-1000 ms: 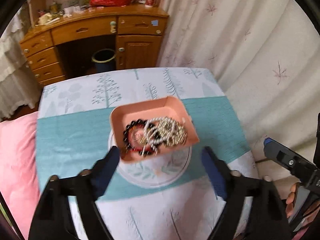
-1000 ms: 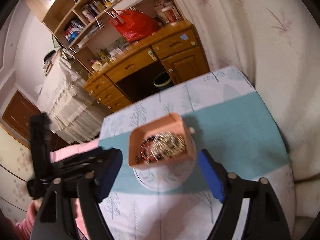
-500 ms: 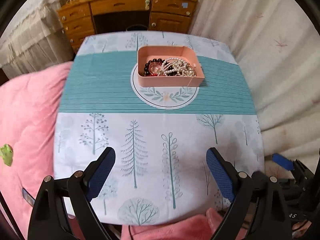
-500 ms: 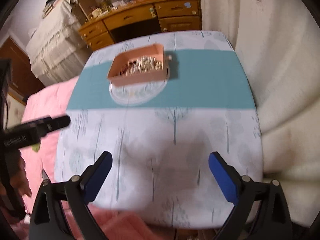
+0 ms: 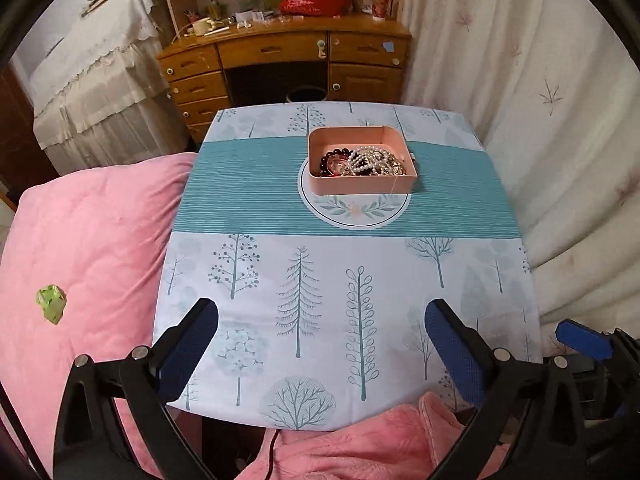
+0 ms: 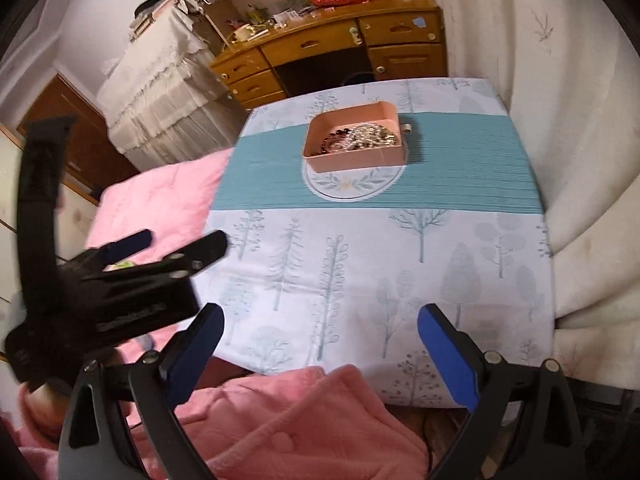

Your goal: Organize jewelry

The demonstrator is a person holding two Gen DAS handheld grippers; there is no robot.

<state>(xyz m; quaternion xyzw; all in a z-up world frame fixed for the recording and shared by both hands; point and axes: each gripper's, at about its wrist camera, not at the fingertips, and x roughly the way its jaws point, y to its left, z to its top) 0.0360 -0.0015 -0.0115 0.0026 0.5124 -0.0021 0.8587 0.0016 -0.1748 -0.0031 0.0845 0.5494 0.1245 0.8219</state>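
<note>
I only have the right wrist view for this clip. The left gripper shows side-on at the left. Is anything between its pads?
Observer: No. The left gripper has its jaws opening, with only tablecloth showing between them.
Operator: What's the greenish bit behind it?
Observer: A small crumpled green scrap, lying on the pink quilt, apart from the table.
Operator: The pink tray is blurry here. Is it just pearls?
Observer: No, a string of dark round beads lies at their left.
</note>
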